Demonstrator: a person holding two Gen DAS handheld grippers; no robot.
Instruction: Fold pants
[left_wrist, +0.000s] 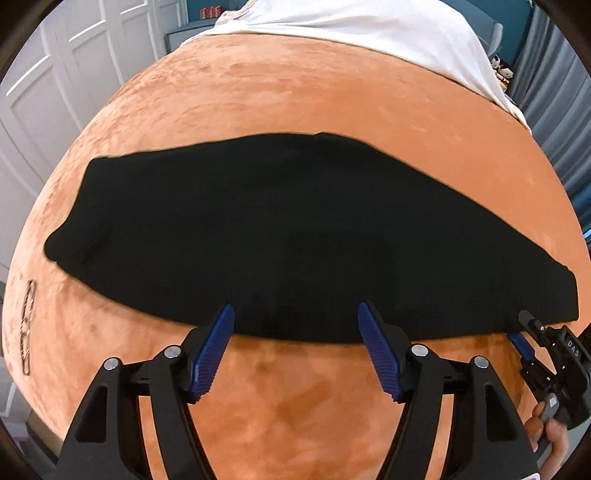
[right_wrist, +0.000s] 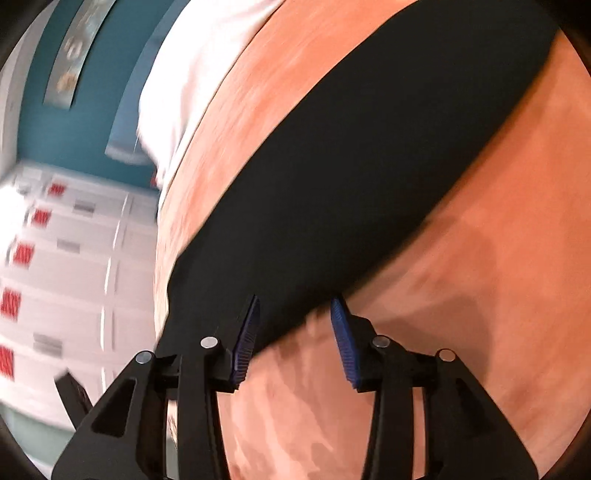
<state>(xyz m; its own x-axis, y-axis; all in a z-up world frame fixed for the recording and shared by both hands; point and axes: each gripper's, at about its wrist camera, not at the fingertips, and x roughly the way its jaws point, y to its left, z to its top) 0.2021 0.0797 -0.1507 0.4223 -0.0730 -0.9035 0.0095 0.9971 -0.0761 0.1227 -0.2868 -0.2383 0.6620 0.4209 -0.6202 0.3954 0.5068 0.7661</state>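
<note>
The black pants (left_wrist: 266, 236) lie folded lengthwise in a long band across the orange blanket (left_wrist: 295, 110). My left gripper (left_wrist: 295, 314) is open, its blue pads at the band's near edge, holding nothing. My right gripper (left_wrist: 522, 330) shows at the right end of the band in the left wrist view. In the right wrist view the pants (right_wrist: 369, 166) run diagonally, and my right gripper (right_wrist: 295, 306) is open over their near end, with nothing held. That view is blurred.
A white sheet (left_wrist: 369, 26) covers the far end of the bed. White panelled doors (left_wrist: 55, 74) stand to the left. White drawers with red labels (right_wrist: 66, 266) and a teal wall (right_wrist: 92, 92) lie past the bed's edge.
</note>
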